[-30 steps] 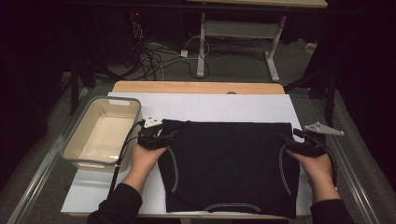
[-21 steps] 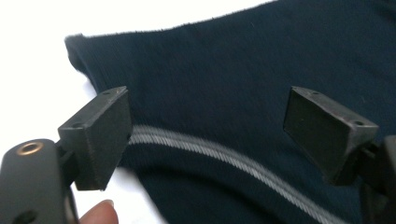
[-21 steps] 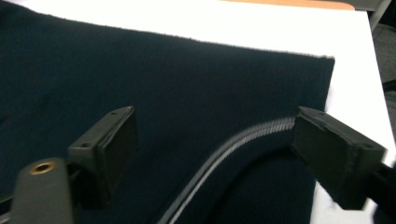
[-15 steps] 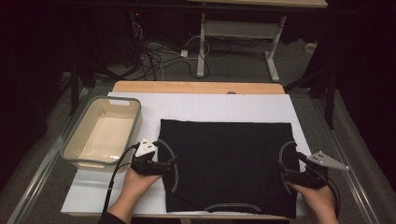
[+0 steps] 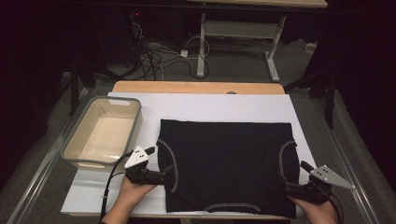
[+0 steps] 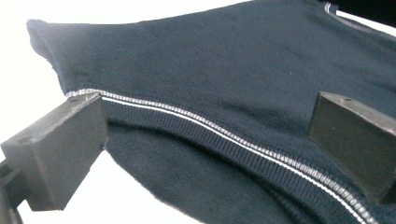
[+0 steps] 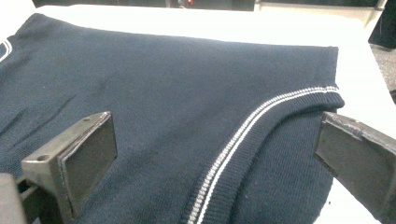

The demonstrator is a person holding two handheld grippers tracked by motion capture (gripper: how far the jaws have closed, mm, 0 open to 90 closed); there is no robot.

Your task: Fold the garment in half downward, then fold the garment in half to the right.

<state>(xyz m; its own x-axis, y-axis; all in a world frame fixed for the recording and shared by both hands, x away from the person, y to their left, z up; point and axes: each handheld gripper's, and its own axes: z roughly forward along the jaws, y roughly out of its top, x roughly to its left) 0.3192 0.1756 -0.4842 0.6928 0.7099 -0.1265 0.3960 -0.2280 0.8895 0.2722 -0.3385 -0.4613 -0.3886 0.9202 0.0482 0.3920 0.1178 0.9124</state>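
Observation:
A dark navy knitted garment (image 5: 229,168) with white-striped armhole trim lies flat on the white board (image 5: 210,107). My left gripper (image 5: 160,177) is at the garment's left edge, beside the left armhole. In the left gripper view the left gripper (image 6: 210,121) has its jaws wide apart over the striped trim (image 6: 224,135), and neither pad presses on the cloth. My right gripper (image 5: 286,180) sits at the garment's right edge by the right armhole. There the right gripper (image 7: 219,140) also stands open above the trim (image 7: 243,130). Both sets of jaws have just been opening.
A beige plastic tub (image 5: 70,154) stands on the board to the left of the garment, close to my left gripper. A strip of wooden tabletop (image 5: 196,87) shows behind the board. Beyond it, cables (image 5: 154,56) and a desk frame (image 5: 203,46) occupy the floor.
Both hands have drawn back along the garment's sides toward the near edge of the table. Both grippers' jaws have spread wider. The garment has stayed flat in place.

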